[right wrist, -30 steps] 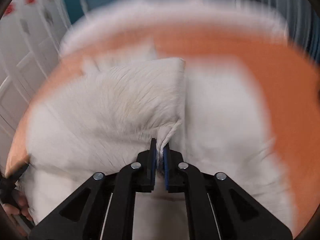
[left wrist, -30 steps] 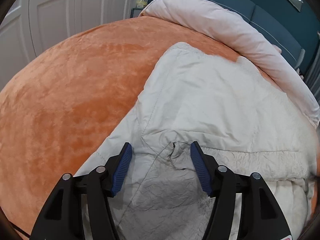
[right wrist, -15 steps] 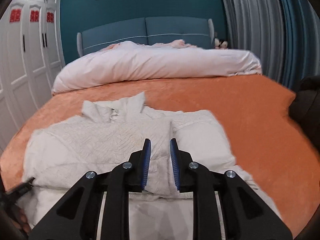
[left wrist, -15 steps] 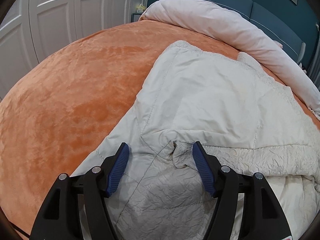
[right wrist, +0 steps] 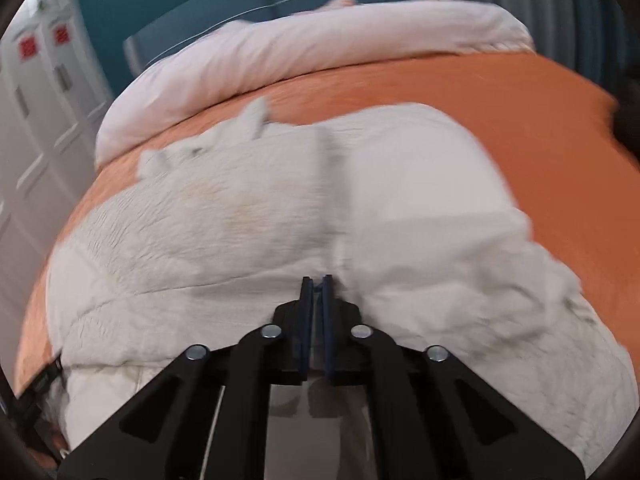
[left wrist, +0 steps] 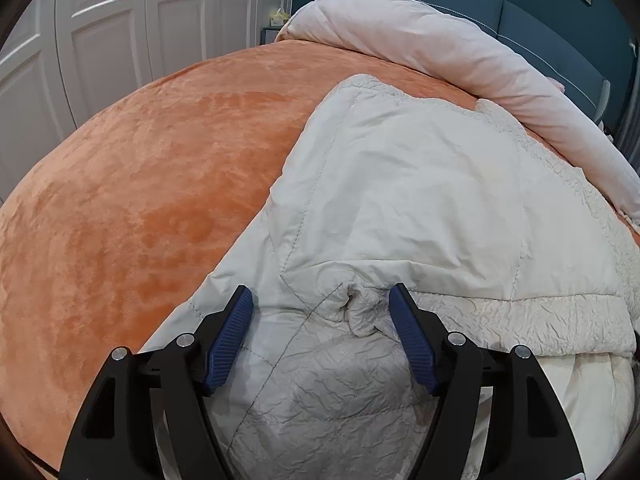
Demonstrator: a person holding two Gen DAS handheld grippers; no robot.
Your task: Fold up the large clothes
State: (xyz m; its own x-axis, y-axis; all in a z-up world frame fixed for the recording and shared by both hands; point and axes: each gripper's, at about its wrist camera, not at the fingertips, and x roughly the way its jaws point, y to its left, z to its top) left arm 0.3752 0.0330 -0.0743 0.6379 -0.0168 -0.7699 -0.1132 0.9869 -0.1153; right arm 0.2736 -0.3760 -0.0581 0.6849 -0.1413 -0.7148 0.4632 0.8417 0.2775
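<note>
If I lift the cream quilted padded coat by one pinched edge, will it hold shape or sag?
The cream quilted padded coat will likely sag and drape: it lies in soft folds and creases on the orange velvet bedspread. Its puffy padding suggests it is light for its bulk. The smooth lining might slip, so the open left gripper should bite deep.

I see a bed with an orange cover (left wrist: 152, 184), a rolled pale duvet (right wrist: 320, 48), a teal headboard (left wrist: 540, 32), and white panelled wardrobe doors (left wrist: 112, 32).
</note>
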